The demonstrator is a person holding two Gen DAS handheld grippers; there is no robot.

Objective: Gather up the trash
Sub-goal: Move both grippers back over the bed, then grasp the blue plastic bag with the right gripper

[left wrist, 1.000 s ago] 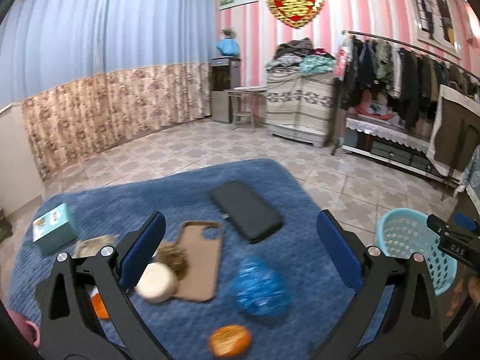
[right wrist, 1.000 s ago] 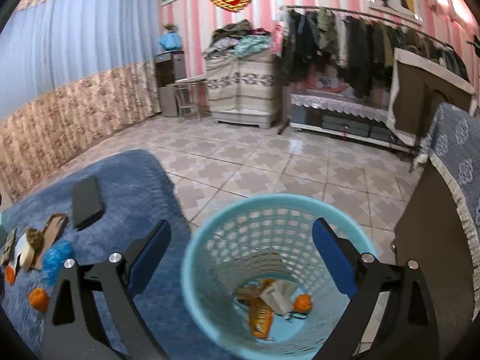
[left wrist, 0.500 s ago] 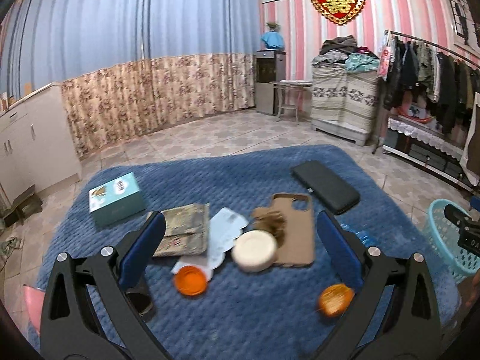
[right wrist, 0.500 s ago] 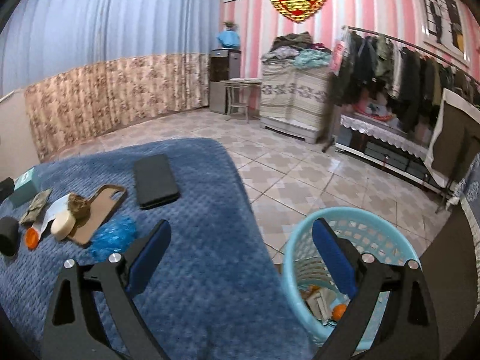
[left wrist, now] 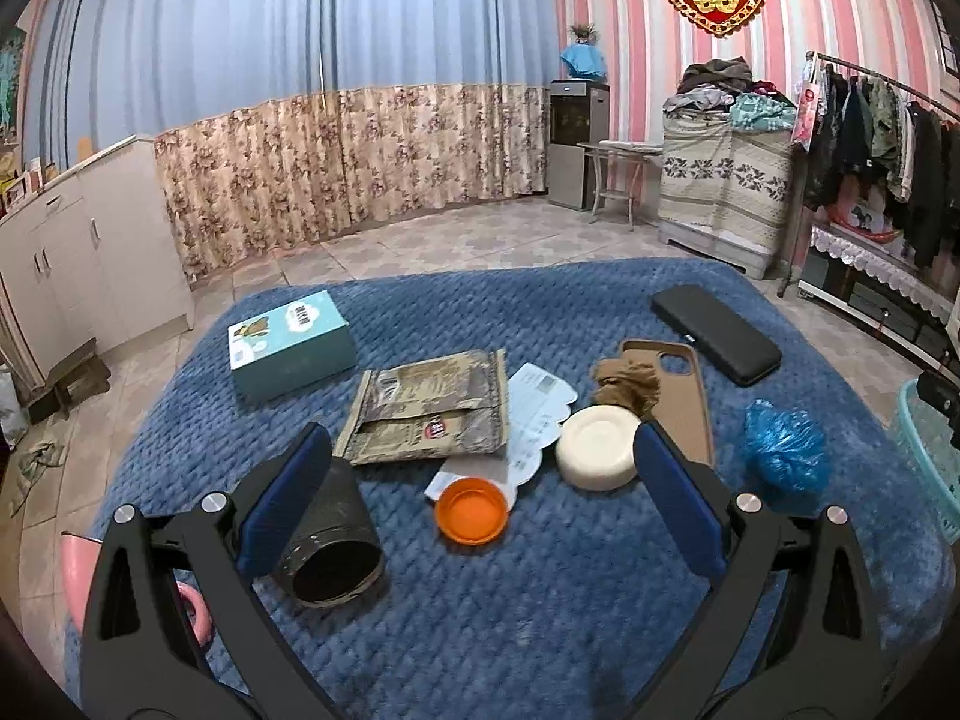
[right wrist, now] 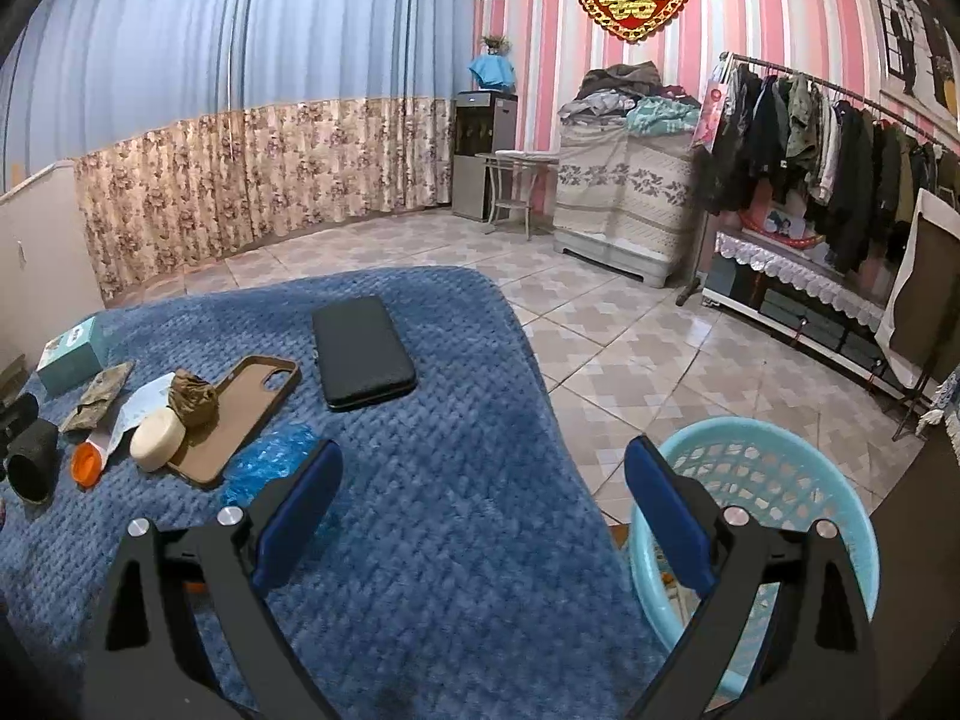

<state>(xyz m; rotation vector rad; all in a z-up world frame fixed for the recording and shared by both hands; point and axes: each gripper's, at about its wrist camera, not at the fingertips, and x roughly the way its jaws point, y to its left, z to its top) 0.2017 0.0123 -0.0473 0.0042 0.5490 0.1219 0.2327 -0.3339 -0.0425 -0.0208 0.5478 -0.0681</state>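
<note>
On the blue blanket (left wrist: 540, 612) lie an orange lid (left wrist: 472, 508), a white round puck (left wrist: 597, 447), a crumpled brown wad (left wrist: 627, 387), a white paper slip (left wrist: 528, 420), a flattened grey-brown packet (left wrist: 432, 414) and a crumpled blue bag (left wrist: 786, 450). My left gripper (left wrist: 480, 510) hangs open just above the orange lid, holding nothing. The right gripper (right wrist: 483, 516) is open over the blanket's right edge, beside the light-blue basket (right wrist: 774, 480). The blue bag (right wrist: 270, 462) lies by its left finger.
A black tube (left wrist: 330, 534) lies by my left finger. Also on the blanket are a teal box (left wrist: 291, 342), a brown phone case (left wrist: 678, 402) and a black phone (left wrist: 714, 333). Tiled floor, a clothes rack (right wrist: 840, 138) and a covered cabinet (right wrist: 624, 204) stand beyond.
The left gripper swung left across the blanket, from the blue bag to the orange lid. My right gripper turned away from above the basket toward the blanket. Both stayed open.
</note>
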